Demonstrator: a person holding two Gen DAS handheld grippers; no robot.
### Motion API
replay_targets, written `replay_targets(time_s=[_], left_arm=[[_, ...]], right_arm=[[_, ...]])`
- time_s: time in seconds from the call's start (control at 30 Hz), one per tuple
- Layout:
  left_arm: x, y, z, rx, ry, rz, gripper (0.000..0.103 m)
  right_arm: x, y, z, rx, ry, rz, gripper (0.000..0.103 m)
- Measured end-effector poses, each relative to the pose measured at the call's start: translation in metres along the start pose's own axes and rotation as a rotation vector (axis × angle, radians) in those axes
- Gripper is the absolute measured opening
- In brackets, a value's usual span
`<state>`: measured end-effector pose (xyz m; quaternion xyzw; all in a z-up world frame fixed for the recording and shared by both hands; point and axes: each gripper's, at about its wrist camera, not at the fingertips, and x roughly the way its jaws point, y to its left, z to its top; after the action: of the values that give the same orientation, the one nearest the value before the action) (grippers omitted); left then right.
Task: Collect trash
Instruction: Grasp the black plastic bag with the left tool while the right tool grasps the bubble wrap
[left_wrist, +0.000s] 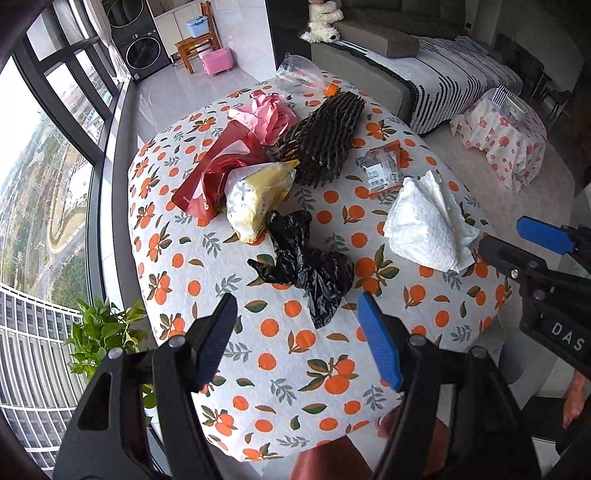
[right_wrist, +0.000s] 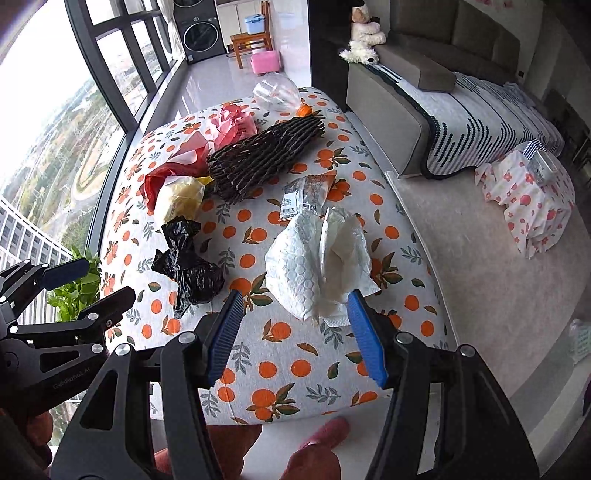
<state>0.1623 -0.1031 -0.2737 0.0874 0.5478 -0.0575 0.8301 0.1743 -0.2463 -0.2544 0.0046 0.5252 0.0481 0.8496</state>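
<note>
Trash lies on a table with an orange-print cloth (left_wrist: 295, 369) (right_wrist: 295, 369). A crumpled black plastic bag (left_wrist: 306, 266) (right_wrist: 188, 266) lies just ahead of my open, empty left gripper (left_wrist: 295, 332). A white bubble mailer with tissue (left_wrist: 428, 221) (right_wrist: 317, 258) lies just ahead of my open, empty right gripper (right_wrist: 293, 325). Further back are a yellow bag (left_wrist: 255, 195) (right_wrist: 181, 199), a red bag (left_wrist: 214, 173) (right_wrist: 162, 177), pink paper (left_wrist: 266, 114) (right_wrist: 232, 125), a dark foam net sleeve (left_wrist: 321, 140) (right_wrist: 266, 158), a clear wrapper (left_wrist: 384, 166) (right_wrist: 306, 195) and a clear plastic bottle (left_wrist: 299, 74) (right_wrist: 277, 92).
A tall window (left_wrist: 44, 184) runs along the left, with a green plant (left_wrist: 107, 332) by the table's near left corner. A grey sofa with a striped blanket (right_wrist: 461, 110) stands right of the table. A small cloth-covered stool (right_wrist: 532, 199) sits on the carpet.
</note>
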Motion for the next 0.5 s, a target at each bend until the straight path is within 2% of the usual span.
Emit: replay_targets(time_s=[0.23, 0.5], left_arm=[[0.062, 0.003, 0.015, -0.077, 0.061, -0.013, 0.068], [0.113, -0.007, 0.017, -0.109, 0.114, 0.004, 0.068]], right_arm=[[0.064, -0.001, 0.009, -0.031, 0.074, -0.027, 0.057], [0.105, -0.005, 0.004, -0.073, 0.132, -0.011, 0.057]])
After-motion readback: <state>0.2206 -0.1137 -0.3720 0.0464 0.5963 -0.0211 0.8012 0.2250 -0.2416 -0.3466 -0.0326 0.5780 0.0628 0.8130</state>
